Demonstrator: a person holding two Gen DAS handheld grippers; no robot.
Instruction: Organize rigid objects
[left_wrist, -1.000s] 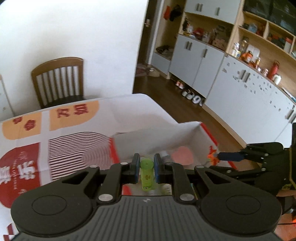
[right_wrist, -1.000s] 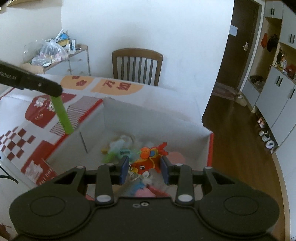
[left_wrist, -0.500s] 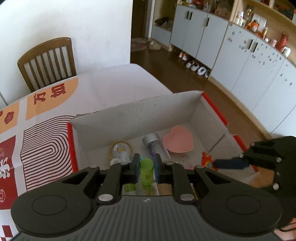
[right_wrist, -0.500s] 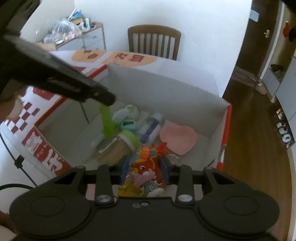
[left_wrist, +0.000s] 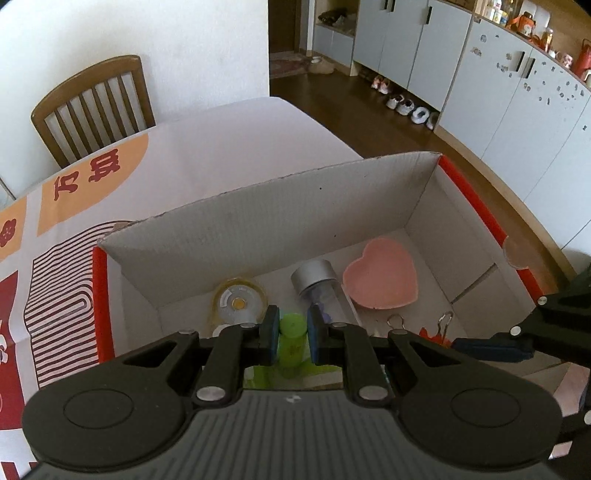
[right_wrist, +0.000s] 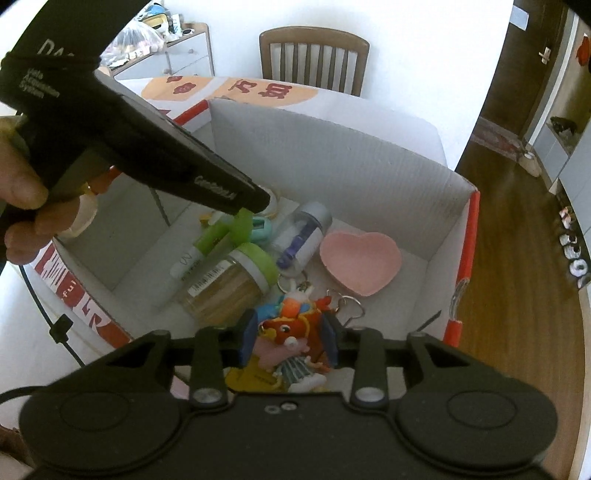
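Your left gripper clamps its jaws on the green tube over the cardboard box. Your right gripper jaws are opening around the toy keychain. Both look light and hard, so hold their middles.

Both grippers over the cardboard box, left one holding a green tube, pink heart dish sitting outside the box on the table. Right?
Not quite: the pink heart dish lies inside the cardboard box, on its floor, as the right wrist view shows. Otherwise yes: both grippers are over the box, and the left gripper holds the green tube.
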